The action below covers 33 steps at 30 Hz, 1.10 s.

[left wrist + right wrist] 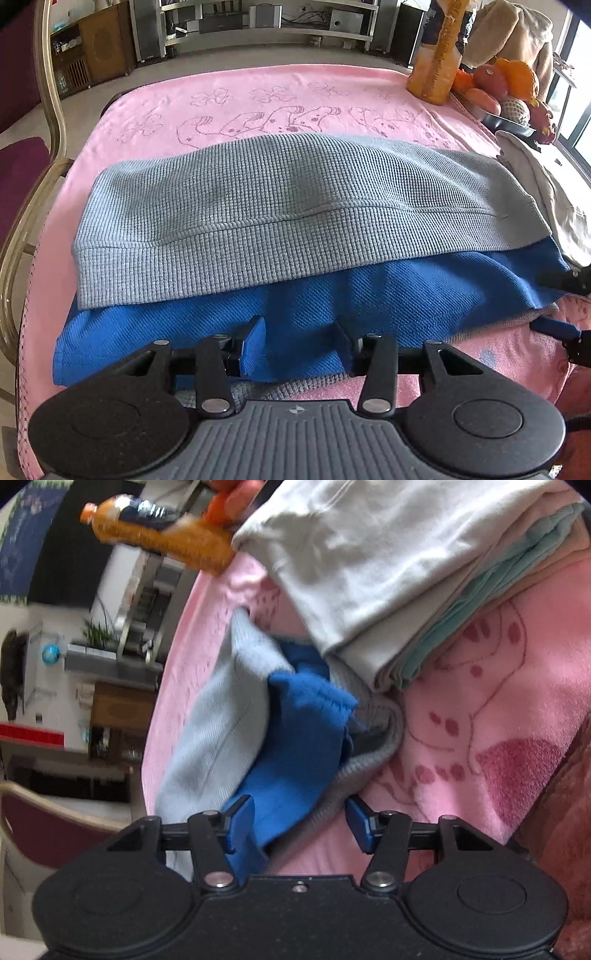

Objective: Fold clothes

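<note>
A folded waffle-knit garment (280, 206), pale grey-blue on top with a bright blue layer (332, 295) under it, lies on a pink towel (258, 96). My left gripper (298, 343) is at its near edge. The jaws stand apart, with flat blue cloth between the blue pads and no pinch showing. My right gripper (298, 823) is rolled sideways at the garment's right corner (295, 720). Blue and grey layers run between its pads, and a gap shows beside the right pad (357, 825). In the left wrist view, the right gripper (561, 306) straddles that corner.
A stack of folded pale clothes (369, 572) lies right of the garment, touching it. An orange drink bottle (439, 55) and a dish of fruit (506, 88) stand at the far right. A gold-framed chair (48, 110) stands at the left edge.
</note>
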Tool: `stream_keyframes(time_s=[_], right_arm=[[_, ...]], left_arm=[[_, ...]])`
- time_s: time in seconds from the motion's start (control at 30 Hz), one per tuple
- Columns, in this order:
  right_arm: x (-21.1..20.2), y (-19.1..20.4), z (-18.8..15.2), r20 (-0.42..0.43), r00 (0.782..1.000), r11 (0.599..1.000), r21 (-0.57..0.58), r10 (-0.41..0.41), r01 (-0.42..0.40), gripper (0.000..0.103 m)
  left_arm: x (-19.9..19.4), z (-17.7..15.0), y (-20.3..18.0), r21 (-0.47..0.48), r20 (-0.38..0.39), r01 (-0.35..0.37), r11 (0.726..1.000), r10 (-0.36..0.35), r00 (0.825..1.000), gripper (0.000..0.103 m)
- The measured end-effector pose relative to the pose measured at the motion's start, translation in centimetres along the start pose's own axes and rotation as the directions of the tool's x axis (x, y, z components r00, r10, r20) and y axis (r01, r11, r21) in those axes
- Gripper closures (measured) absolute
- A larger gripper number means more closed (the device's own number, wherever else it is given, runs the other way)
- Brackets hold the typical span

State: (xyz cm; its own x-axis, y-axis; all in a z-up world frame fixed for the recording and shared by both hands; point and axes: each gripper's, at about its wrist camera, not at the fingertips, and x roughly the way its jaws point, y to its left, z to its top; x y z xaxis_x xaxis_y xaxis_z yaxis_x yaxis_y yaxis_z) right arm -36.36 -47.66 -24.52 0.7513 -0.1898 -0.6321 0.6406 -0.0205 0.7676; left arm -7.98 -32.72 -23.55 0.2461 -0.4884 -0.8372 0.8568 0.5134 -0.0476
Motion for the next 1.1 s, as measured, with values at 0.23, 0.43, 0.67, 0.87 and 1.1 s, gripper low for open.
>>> stream_keyframes(time_s=[0.23,0.43,0.67,0.87,1.1], right_arm=[[1.8,-0.9,0.1,-0.029,0.985,0.982,0.087,0.171,-0.168,0.049],[4.7,-0.6,0.0,-0.094,0.966,0.965,0.125,0.242,-0.230,0.051],[3.3,-0.5,0.5,0.100,0.984,0.985,0.073,0.149,-0.157,0.056],[2.0,0.3,0.6,0.255,0.967,1.000,0.001,0.028,-0.029,0.057],[2.3,1.2,0.8,0.300,0.953,0.999,-0.012,-0.030,0.035,0.057]], left_arm=[[0.0,-0.1,0.2,-0.003,0.000,0.001,1.000,-0.001,1.000,0.058],[0.1,-0.2,0.2,-0.004,0.001,-0.001,1.000,0.001,1.000,0.058],[0.1,-0.2,0.3,-0.004,0.001,-0.001,1.000,0.001,1.000,0.056],[0.1,-0.2,0.4,-0.006,-0.002,0.002,1.000,-0.002,1.000,0.056],[0.0,-0.2,0.3,0.002,-0.003,0.002,1.000,-0.002,1.000,0.056]])
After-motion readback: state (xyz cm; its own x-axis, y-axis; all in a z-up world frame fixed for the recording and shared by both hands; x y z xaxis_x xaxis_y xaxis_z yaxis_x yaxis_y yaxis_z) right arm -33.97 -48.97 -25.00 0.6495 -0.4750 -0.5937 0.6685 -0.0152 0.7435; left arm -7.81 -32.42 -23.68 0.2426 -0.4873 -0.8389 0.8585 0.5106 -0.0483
